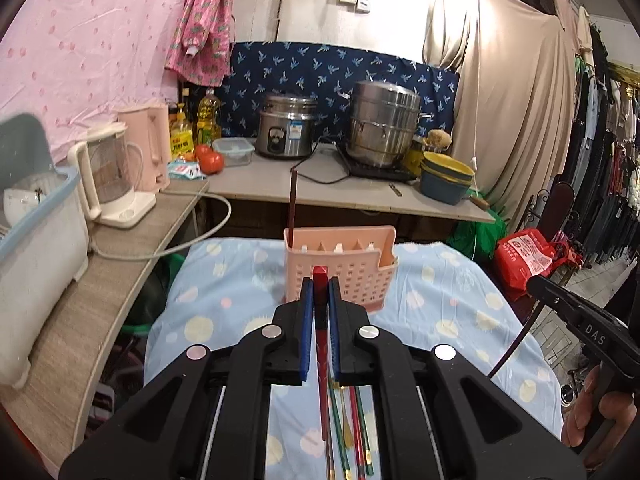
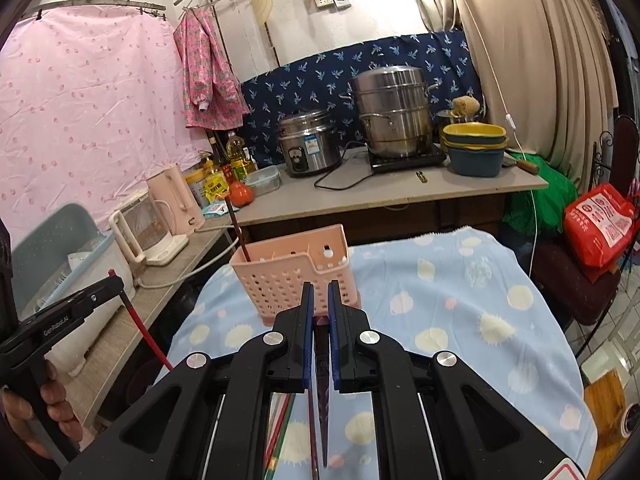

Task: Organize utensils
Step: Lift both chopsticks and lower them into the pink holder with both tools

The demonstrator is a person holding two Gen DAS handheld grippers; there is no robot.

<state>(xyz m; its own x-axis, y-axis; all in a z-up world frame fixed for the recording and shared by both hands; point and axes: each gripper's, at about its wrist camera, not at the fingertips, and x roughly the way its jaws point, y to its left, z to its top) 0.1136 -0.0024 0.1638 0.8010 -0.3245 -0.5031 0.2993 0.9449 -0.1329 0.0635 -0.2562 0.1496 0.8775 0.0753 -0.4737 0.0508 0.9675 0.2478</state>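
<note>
A pink perforated utensil holder (image 1: 340, 266) (image 2: 294, 276) stands on a table with a blue spotted cloth (image 1: 460, 300). One dark chopstick (image 1: 293, 200) (image 2: 238, 224) stands in its left corner. My left gripper (image 1: 320, 284) is shut on a red chopstick (image 1: 321, 340), held just short of the holder. My right gripper (image 2: 319, 288) is shut on a dark purple chopstick (image 2: 322, 380), also close in front of the holder. Several red and green chopsticks (image 1: 356, 432) (image 2: 280, 424) lie on the cloth below the grippers.
A counter (image 1: 320, 184) behind holds a rice cooker (image 1: 286, 126), a steel steamer pot (image 1: 384, 124), stacked bowls (image 1: 446, 176), tomatoes and oil bottles. On the left shelf stand kettles (image 1: 116, 176) and a dish rack (image 1: 36, 216). A red bag (image 1: 524, 256) sits right.
</note>
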